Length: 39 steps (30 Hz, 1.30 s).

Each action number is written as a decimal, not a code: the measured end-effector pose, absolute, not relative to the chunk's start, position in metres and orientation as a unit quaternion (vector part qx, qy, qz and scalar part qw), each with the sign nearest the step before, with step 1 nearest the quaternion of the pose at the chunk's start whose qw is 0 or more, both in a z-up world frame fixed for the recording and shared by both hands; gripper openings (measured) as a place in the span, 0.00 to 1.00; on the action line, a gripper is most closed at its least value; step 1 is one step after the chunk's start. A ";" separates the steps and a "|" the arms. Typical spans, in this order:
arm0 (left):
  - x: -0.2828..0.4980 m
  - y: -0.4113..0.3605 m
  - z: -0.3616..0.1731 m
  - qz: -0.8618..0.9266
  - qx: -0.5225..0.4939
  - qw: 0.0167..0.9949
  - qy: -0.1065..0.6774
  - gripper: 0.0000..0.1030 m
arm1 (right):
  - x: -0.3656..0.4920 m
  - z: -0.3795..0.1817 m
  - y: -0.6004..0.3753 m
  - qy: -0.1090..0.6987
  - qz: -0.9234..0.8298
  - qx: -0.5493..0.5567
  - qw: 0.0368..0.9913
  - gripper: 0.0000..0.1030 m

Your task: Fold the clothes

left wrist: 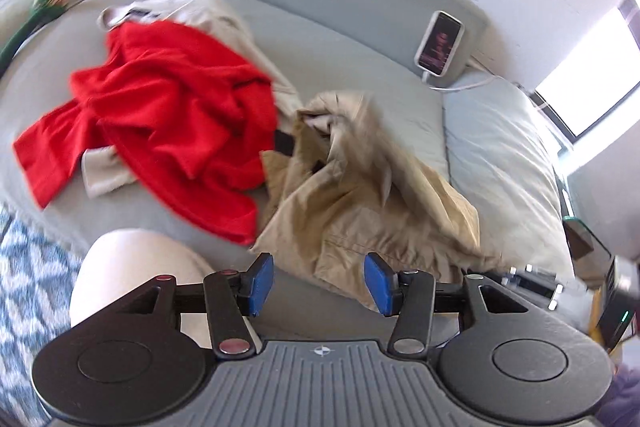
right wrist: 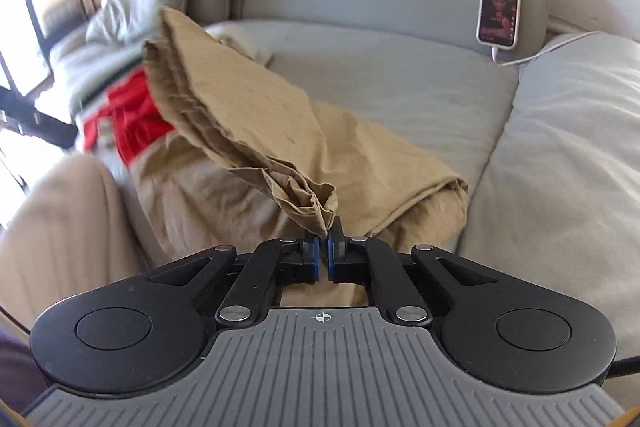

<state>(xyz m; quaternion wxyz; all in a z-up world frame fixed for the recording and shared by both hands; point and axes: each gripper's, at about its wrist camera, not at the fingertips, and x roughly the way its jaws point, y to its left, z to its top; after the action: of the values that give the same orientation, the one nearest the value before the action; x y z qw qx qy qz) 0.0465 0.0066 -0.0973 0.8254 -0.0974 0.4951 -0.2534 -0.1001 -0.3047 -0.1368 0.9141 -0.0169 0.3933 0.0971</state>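
A crumpled tan garment (left wrist: 360, 195) lies on the grey sofa seat (left wrist: 352, 51), with a red garment (left wrist: 168, 115) heaped to its left over a pale beige one (left wrist: 224, 15). My left gripper (left wrist: 318, 283) hovers at the tan garment's near edge, jaws open, blue pads (left wrist: 262, 281) bare. In the right wrist view my right gripper (right wrist: 323, 251) is shut on a bunched edge of the tan garment (right wrist: 248, 115), which rises from the pads as a lifted fold toward the upper left. The red garment (right wrist: 132, 119) shows behind it.
A phone (left wrist: 440, 43) on a white cable leans against the sofa back, also seen as the phone (right wrist: 499, 10) at the right. A pale cushion (left wrist: 500, 167) lies right of the clothes. A person's knee (left wrist: 132, 267) is near the left gripper; a patterned rug (left wrist: 28, 287) covers the floor.
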 end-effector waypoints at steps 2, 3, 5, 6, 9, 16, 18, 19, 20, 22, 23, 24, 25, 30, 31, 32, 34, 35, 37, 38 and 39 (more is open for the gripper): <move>0.048 0.006 -0.099 -0.255 -0.111 0.824 0.493 0.48 | -0.105 -0.145 -0.299 0.405 0.088 -0.051 0.909 0.04; 0.047 0.005 -0.100 -0.255 -0.118 0.825 0.490 0.50 | -0.104 -0.144 -0.299 0.403 0.086 -0.053 0.909 0.04; 0.052 -0.001 -0.102 -0.246 -0.126 0.832 0.480 0.60 | -0.104 -0.141 -0.301 0.401 0.083 -0.053 0.911 0.04; 0.056 -0.004 -0.104 -0.236 -0.126 0.839 0.474 0.63 | -0.104 -0.139 -0.301 0.400 0.082 -0.053 0.911 0.04; 0.075 -0.018 -0.111 -0.194 -0.115 0.857 0.464 0.63 | -0.105 -0.138 -0.300 0.402 0.081 -0.059 0.910 0.04; 0.104 -0.052 -0.128 -0.225 -0.082 0.838 0.491 0.60 | -0.101 -0.139 -0.302 0.408 0.075 -0.031 0.909 0.04; 0.106 -0.056 -0.132 -0.230 -0.079 0.829 0.504 0.48 | -0.099 -0.140 -0.305 0.410 0.074 -0.019 0.909 0.04; 0.106 -0.059 -0.135 -0.233 -0.078 0.824 0.511 0.43 | -0.099 -0.140 -0.306 0.411 0.073 -0.014 0.909 0.04; 0.106 -0.061 -0.136 -0.236 -0.073 0.820 0.516 0.24 | -0.098 -0.141 -0.306 0.412 0.072 -0.012 0.908 0.04; 0.101 -0.064 -0.135 -0.239 -0.050 0.818 0.520 0.03 | -0.098 -0.141 -0.306 0.412 0.072 -0.010 0.908 0.04; 0.098 -0.063 -0.133 -0.242 -0.042 0.820 0.517 0.03 | -0.098 -0.140 -0.306 0.412 0.071 -0.009 0.908 0.04; 0.094 -0.062 -0.131 -0.245 -0.034 0.823 0.512 0.03 | -0.098 -0.141 -0.306 0.414 0.071 -0.010 0.908 0.04; 0.092 -0.060 -0.131 -0.245 -0.028 0.823 0.511 0.03 | -0.098 -0.141 -0.306 0.416 0.069 -0.012 0.907 0.04; 0.088 -0.044 -0.145 -0.240 -0.010 0.820 0.519 0.03 | -0.099 -0.138 -0.306 0.457 0.057 0.009 0.888 0.43; 0.088 -0.041 -0.147 -0.239 -0.014 0.819 0.522 0.03 | -0.102 -0.135 -0.308 0.464 0.050 0.023 0.884 0.51; 0.088 -0.039 -0.148 -0.240 -0.018 0.818 0.522 0.03 | -0.105 -0.130 -0.310 0.466 0.041 0.035 0.883 0.51; 0.087 -0.038 -0.147 -0.246 -0.018 0.820 0.517 0.03 | -0.111 -0.117 -0.317 0.457 0.025 0.060 0.887 0.51; 0.086 -0.039 -0.146 -0.251 -0.017 0.821 0.513 0.03 | -0.114 -0.109 -0.320 0.449 0.015 0.073 0.890 0.51; 0.085 -0.040 -0.145 -0.257 -0.016 0.822 0.508 0.03 | -0.114 -0.092 -0.323 0.420 -0.001 0.092 0.903 0.52; 0.084 -0.041 -0.146 -0.258 -0.016 0.823 0.506 0.03 | -0.113 -0.084 -0.323 0.401 -0.008 0.099 0.911 0.51; 0.084 -0.040 -0.146 -0.258 -0.019 0.823 0.506 0.03 | -0.111 -0.075 -0.323 0.382 -0.013 0.105 0.918 0.51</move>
<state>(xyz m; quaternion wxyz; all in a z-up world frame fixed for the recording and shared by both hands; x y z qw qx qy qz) 0.0843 -0.0400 -0.1464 0.8226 -0.0189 0.5062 -0.2583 -0.1109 -0.3232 -0.0752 0.9180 0.1053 0.3822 -0.0132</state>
